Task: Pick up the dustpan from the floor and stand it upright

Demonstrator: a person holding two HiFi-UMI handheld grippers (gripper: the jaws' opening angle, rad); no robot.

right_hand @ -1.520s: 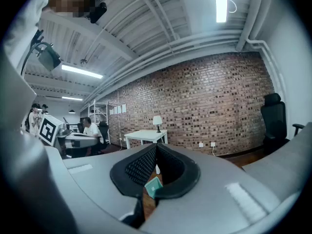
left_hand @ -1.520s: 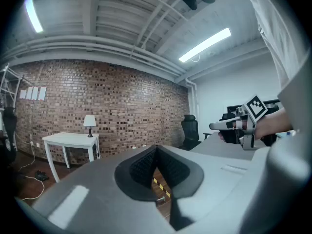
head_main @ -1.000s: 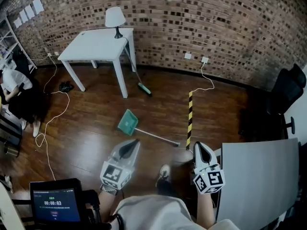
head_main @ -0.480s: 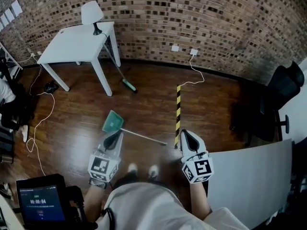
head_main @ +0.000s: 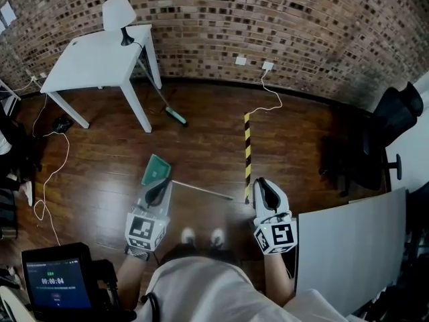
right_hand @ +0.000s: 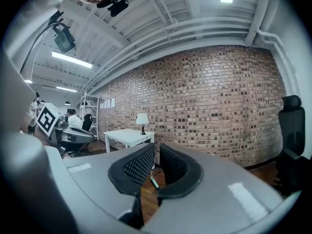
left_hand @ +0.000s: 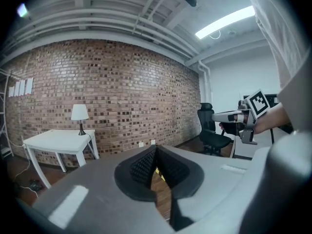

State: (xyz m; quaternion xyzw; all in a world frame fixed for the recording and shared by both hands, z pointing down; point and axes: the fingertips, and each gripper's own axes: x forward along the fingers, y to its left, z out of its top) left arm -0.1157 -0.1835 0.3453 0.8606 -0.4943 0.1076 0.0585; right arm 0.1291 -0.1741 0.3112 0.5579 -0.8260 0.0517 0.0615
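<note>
Left gripper [head_main: 161, 186], jaws closed on nothing, appears just beside the teal dustpan [head_main: 156, 170]. We see the pan lying flat on the wood floor [head_main: 94, 173], its handle pointing toward the right gripper [head_main: 261, 185]. That gripper's jaws are opening, a narrow slit with nothing in it. We read "00:00:04" on the screen [head_main: 55, 284] at lower left.

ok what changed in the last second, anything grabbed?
Person stepped up to the dustpan; both claws came forward, the left claw now by the pan's near edge in the head view. On the right claw the jaws are opening, nothing between them. Nothing grabbed. Dustpan still flat on the floor, broom still by the table.
</note>
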